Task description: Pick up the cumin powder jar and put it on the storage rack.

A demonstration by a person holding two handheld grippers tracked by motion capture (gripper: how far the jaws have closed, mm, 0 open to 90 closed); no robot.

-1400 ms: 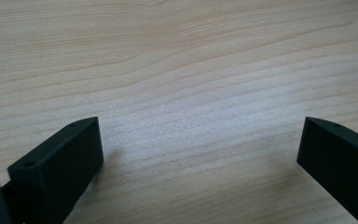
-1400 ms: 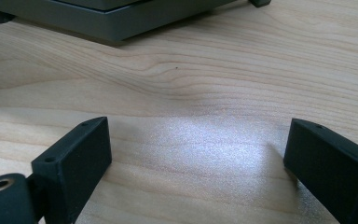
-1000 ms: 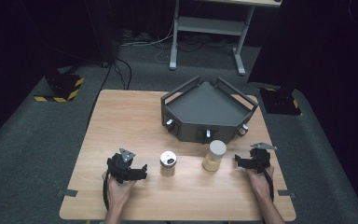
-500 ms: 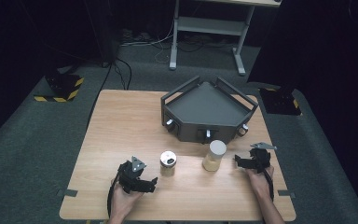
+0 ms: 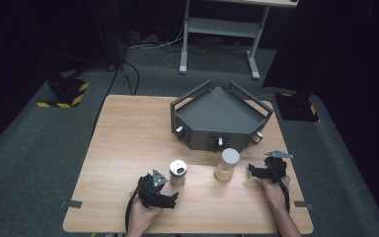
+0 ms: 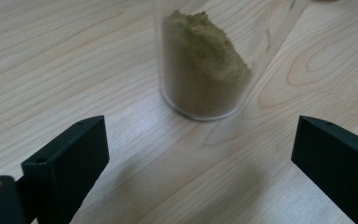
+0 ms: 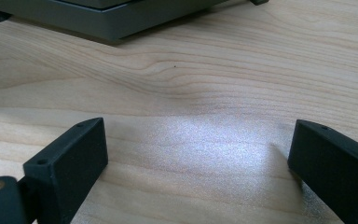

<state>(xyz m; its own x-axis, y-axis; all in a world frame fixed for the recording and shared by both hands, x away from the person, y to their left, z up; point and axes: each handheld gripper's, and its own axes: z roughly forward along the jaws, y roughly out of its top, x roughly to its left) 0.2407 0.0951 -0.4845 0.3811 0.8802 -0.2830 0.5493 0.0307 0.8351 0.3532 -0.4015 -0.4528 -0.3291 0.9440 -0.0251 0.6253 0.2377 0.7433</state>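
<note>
Nearby, clear jar (image 6: pixel 205 65) holds powder (tan, heaped).

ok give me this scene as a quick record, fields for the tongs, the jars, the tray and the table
left tongs: open, resting low on the table, aimed at a jar
right tongs: open, on the table beside the tall jar
short jar: upright, lid with dark openings
tall jar: upright, tan powder, plain lid
tray: dark grey, angular, empty, behind the jars
table: light wood

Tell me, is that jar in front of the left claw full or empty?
Partly full. The clear jar holds a slanted heap of tan powder, with clear glass above it. It stands upright on the table.
</note>
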